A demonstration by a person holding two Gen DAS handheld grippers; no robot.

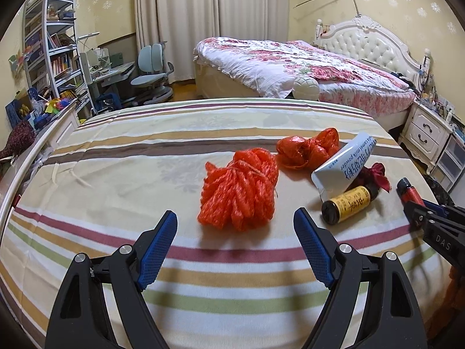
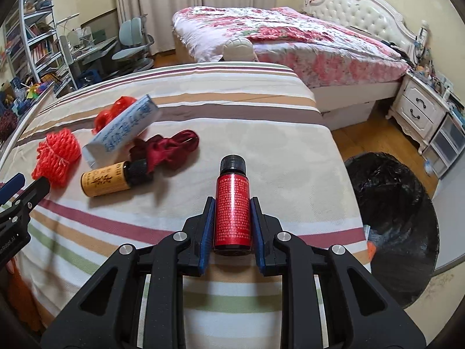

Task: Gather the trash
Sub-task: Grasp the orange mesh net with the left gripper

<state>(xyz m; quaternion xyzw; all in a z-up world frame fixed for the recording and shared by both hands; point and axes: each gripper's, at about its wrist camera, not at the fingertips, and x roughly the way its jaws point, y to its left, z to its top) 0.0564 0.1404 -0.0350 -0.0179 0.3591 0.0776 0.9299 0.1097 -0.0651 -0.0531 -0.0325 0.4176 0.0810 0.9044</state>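
Right gripper (image 2: 231,226) clamped on the red bottle (image 2: 232,212), long axis along its fingers; bin (image 2: 392,226) lies right. Left gripper (image 1: 235,229) gapes before the net (image 1: 239,187).

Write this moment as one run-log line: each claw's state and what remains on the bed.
right claw: shut on red bottle | left claw: open, empty | remaining: orange net, yellow bottle, white packet

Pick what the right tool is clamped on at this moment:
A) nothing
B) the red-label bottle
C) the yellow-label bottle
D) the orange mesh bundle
B: in the right wrist view the right tool has both blue pads pressed against the red-label bottle, while the yellow-label bottle and the orange mesh bundle lie untouched on the striped bedsheet.
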